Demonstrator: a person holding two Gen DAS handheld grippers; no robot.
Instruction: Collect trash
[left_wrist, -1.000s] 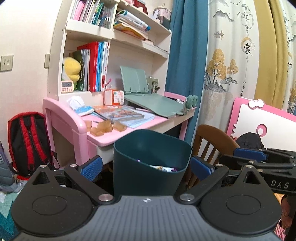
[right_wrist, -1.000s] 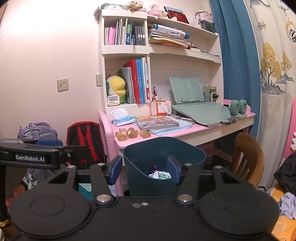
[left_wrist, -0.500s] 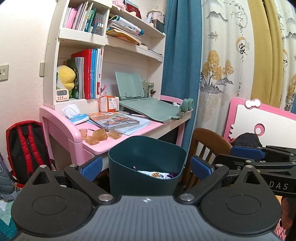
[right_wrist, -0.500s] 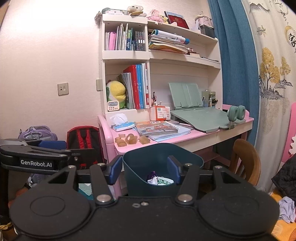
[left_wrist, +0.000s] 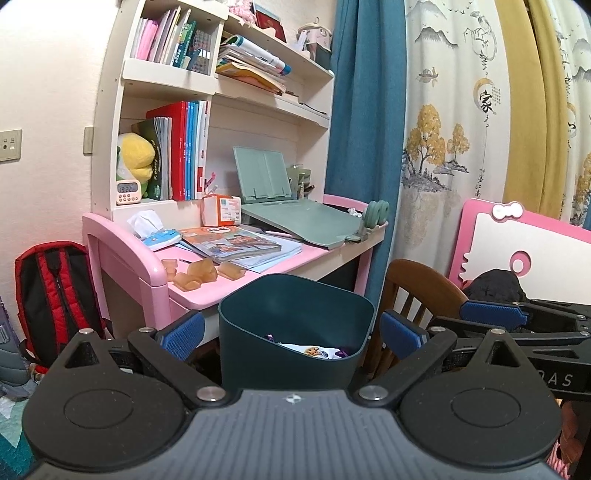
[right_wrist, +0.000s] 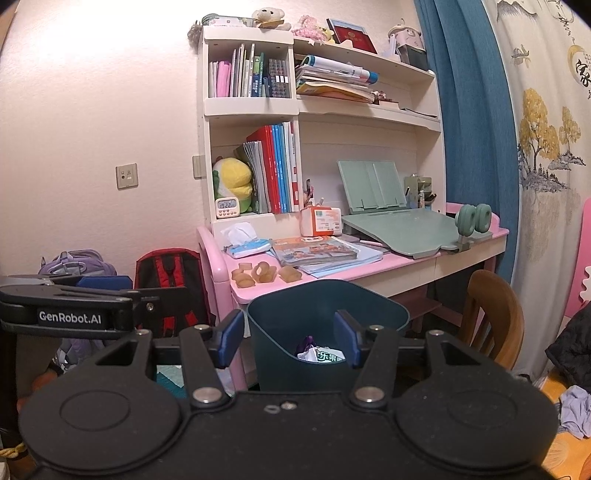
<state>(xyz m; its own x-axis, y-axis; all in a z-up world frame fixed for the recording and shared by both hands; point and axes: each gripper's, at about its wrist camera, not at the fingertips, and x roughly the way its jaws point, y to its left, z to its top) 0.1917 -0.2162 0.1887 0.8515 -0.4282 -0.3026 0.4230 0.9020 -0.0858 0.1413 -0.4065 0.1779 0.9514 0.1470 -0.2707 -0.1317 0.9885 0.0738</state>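
Observation:
A dark teal trash bin (left_wrist: 295, 332) sits in front of the pink desk (left_wrist: 192, 291), with wrappers and scraps (left_wrist: 314, 350) inside. My left gripper (left_wrist: 291, 328) is open, its blue pads either side of the bin without touching it. My right gripper (right_wrist: 288, 338) is partly open; its left pad is outside the bin (right_wrist: 325, 325) and its right pad is over the inside, near the rim. I cannot tell if it pinches the rim. Trash (right_wrist: 319, 354) lies in the bin. Amber tape rolls and scraps (right_wrist: 264, 275) lie on the desk's front left corner.
A wooden chair (right_wrist: 491, 314) stands right of the bin. A red-black backpack (right_wrist: 166, 288) leans left of the desk. Books (right_wrist: 317, 251), a tissue pack (right_wrist: 245, 243), an orange box (right_wrist: 321, 221) and a green reading stand (right_wrist: 395, 225) are on the desk. A pink whiteboard (left_wrist: 524, 251) stands at the right.
Both cameras have drawn back and tilted up: the desk and shelves sit lower and smaller in view, and the bin's contents show more. Gripper openings look unchanged.

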